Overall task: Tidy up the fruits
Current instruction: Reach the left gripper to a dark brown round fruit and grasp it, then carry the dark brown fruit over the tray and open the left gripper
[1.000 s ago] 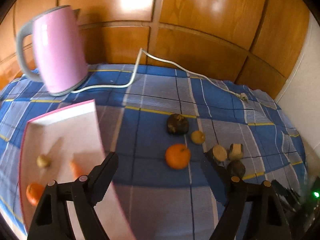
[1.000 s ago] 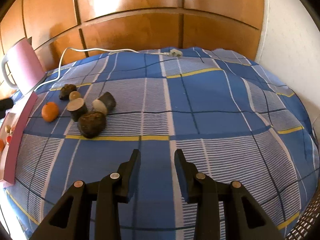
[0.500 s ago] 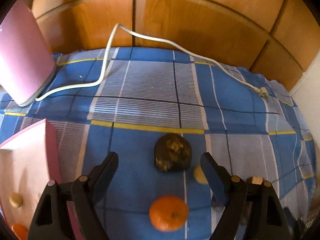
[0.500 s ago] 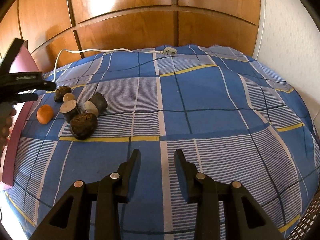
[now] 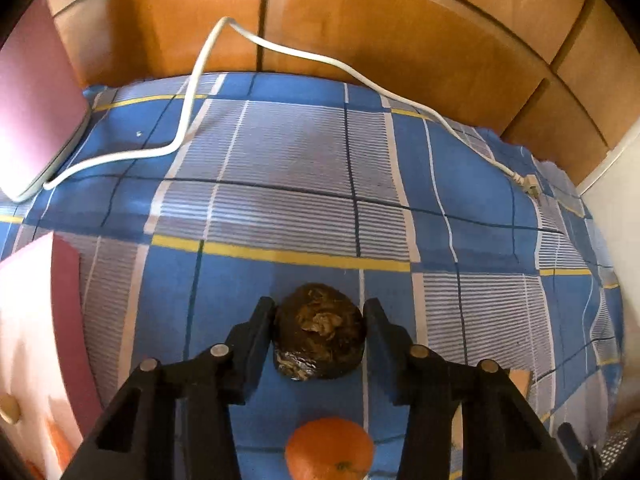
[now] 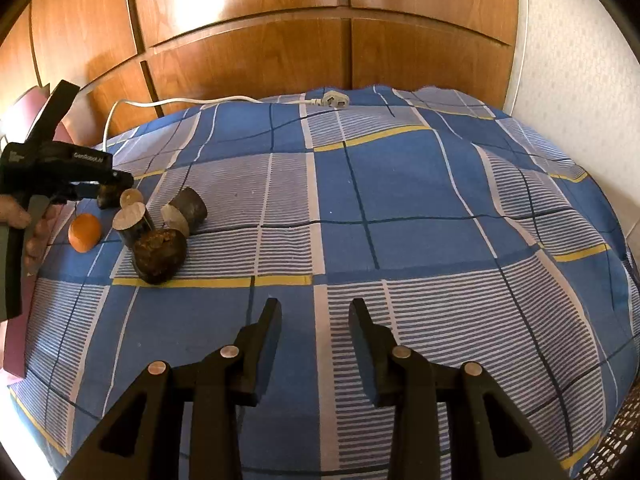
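Looks like someone's home, probably a bedroom. Glossy wooden wardrobe doors (image 6: 248,60) run along the back edge of a soft surface covered in a blue checked sheet (image 6: 400,184), and a textured white wall (image 6: 576,60) is at its right edge. There's a pink kettle (image 5: 32,120) at the far left corner, its white cord (image 5: 320,60) trailing along the back.
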`<state>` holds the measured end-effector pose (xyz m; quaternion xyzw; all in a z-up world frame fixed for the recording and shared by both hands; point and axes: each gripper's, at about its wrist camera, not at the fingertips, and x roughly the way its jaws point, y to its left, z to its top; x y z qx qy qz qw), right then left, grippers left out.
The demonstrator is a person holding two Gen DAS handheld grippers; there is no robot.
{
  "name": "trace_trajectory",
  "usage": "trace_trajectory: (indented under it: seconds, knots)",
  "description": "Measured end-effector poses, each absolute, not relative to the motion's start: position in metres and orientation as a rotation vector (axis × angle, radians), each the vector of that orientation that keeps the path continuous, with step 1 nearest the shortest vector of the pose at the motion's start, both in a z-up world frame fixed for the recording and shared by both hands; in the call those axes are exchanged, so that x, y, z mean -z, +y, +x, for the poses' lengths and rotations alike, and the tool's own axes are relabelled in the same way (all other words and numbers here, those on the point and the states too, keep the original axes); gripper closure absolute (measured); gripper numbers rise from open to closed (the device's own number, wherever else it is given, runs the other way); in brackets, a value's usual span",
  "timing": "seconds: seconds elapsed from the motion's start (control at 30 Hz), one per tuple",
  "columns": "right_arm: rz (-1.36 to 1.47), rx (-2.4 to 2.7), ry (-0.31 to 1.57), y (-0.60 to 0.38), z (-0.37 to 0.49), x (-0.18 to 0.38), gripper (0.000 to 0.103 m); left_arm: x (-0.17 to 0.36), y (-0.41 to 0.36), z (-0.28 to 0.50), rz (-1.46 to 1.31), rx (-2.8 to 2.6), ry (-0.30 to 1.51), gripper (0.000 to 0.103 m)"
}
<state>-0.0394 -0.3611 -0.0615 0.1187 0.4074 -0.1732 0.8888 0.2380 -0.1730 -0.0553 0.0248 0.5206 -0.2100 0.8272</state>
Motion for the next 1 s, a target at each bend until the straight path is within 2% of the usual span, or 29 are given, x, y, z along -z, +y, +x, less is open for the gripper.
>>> trace_trajectory:
  seconds: [0.53,1.0]
  knots:
    - [0.249,0.295,0.865,-0.341,-0.036,0.063,0.068,-0.013,-0.1,0.179,-0.1,0.466,0.923,0.057]
    - [0.223,0.24,0.877,-0.321,-0.032,0.062,0.068,-0.03,0.014,0.13,-0.224,0.337,0.862,0.057]
